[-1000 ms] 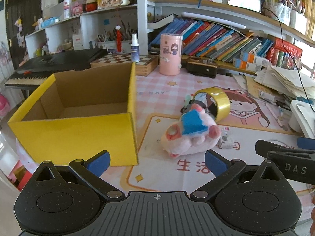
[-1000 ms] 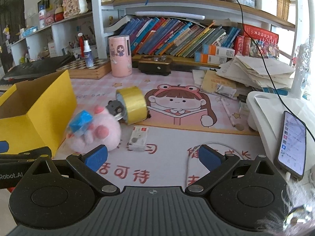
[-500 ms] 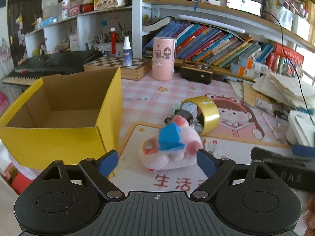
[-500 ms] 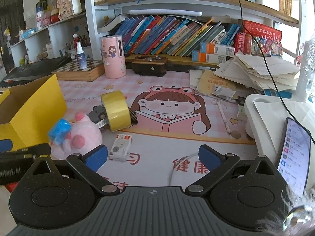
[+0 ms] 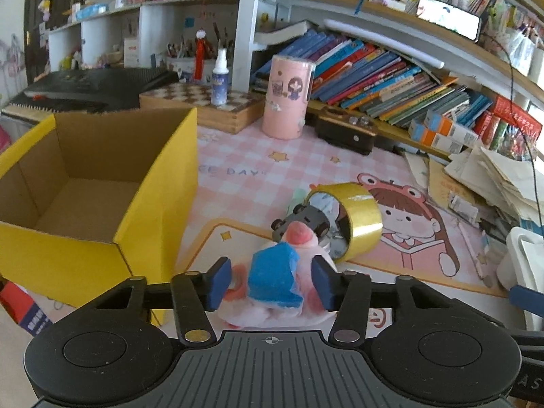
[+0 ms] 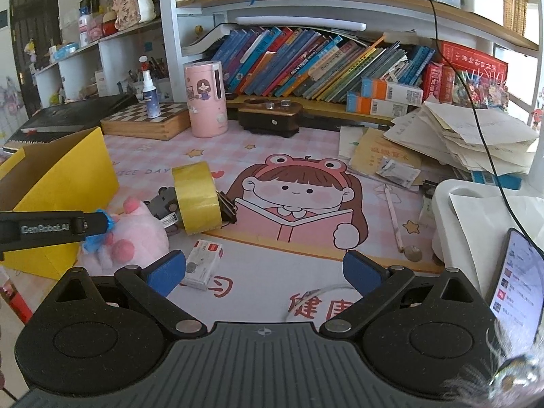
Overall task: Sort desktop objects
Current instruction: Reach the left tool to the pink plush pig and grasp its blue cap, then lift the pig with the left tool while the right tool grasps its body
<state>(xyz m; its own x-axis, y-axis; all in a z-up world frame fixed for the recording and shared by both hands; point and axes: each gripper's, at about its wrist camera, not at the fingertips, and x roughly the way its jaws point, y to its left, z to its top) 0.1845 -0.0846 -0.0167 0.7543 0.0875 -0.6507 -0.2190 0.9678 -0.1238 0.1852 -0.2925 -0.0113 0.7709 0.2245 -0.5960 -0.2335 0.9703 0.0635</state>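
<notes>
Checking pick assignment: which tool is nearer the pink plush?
Left. The left tool straddles the plush, jaws closing around it. The right tool hangs open over the mat, off to the plush's right, with nothing between its fingers.

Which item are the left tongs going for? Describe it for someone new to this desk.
Find the yellow cardboard box. Just right of it, before the gold tape roll, lies a pink plush toy between the closing left tongs. It alone is soft, with a blue patch.
</notes>
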